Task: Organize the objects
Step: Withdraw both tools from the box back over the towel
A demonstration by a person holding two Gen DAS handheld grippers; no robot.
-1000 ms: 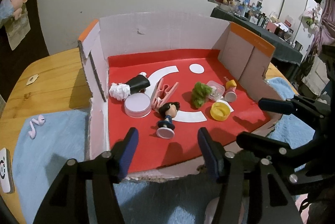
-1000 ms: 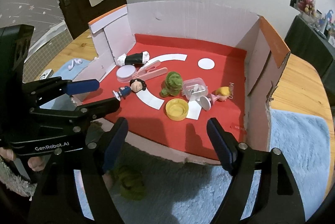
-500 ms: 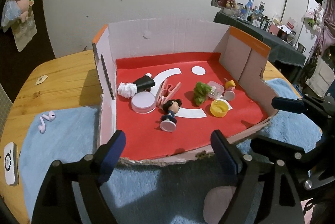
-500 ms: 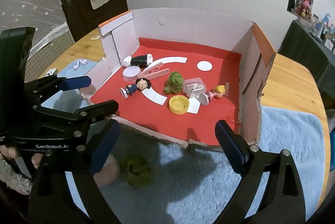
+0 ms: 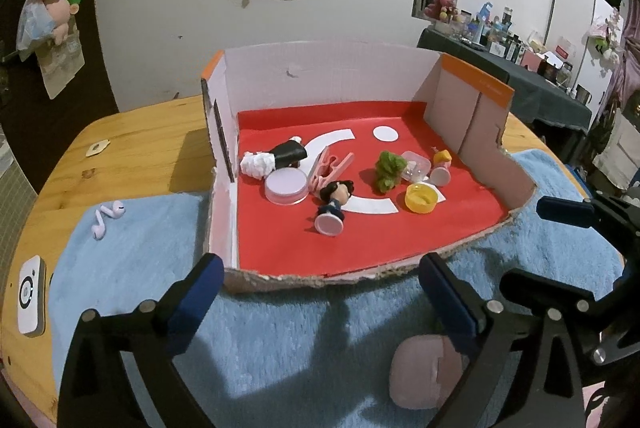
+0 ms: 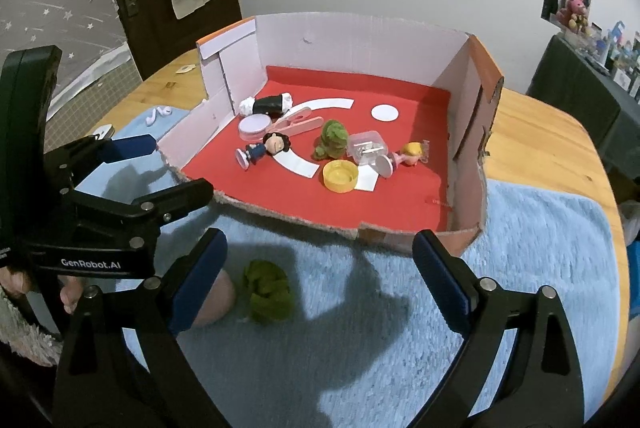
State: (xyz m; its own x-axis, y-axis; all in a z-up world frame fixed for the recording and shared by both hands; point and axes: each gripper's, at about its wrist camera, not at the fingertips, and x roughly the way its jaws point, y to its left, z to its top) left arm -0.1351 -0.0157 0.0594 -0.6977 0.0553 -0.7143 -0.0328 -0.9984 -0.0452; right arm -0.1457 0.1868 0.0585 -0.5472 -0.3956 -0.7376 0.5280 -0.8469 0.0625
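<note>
Meanwhile both claws, left [image 5: 316, 284] and right [image 6: 318, 260], are opening, empty; the dark-haired figurine [image 5: 334, 202] lies base-toward-camera.

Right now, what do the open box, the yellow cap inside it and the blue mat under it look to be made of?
Open box: corrugated cardboard, matte; its torn front edge looks ragged and fibrous. Yellow cap: likely moulded plastic, smooth with a slight sheen. Blue mat: soft pile fabric, perhaps fleece or a towel, with a fuzzy surface.

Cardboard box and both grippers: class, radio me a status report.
Left gripper and right gripper opening, nothing between them. Toys lie in the cardboard box. Green lump on the blue towel.
</note>
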